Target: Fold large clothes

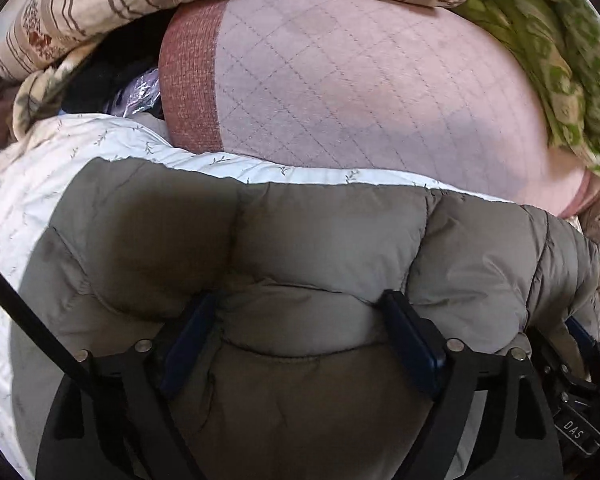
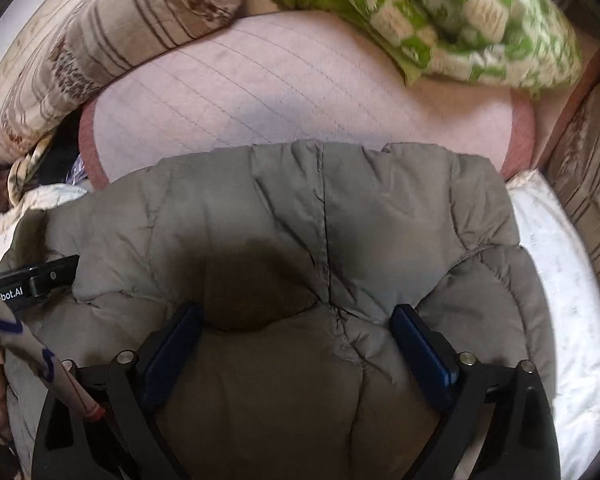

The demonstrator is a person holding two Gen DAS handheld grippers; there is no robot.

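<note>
A grey-olive puffer jacket [image 1: 320, 240] lies on a white leaf-print sheet [image 1: 28, 184] on the bed. It also fills the right wrist view [image 2: 284, 216]. My left gripper [image 1: 300, 308] is open, its blue fingers [image 1: 412, 336] pressed down into the jacket's padding, which bulges between them. My right gripper [image 2: 296, 320] is open too, its fingers [image 2: 424, 348] wide apart and resting on the jacket. The right gripper shows at the right edge of the left wrist view [image 1: 580, 344]; the left gripper shows at the left edge of the right wrist view [image 2: 36, 276].
A pink quilted mattress pad [image 1: 380, 92] lies beyond the jacket. A beige striped duvet [image 1: 120, 0] is bunched at the back left, a green patterned blanket [image 1: 548, 48] at the back right. Dark items [image 1: 112, 80] sit in the gap at the left.
</note>
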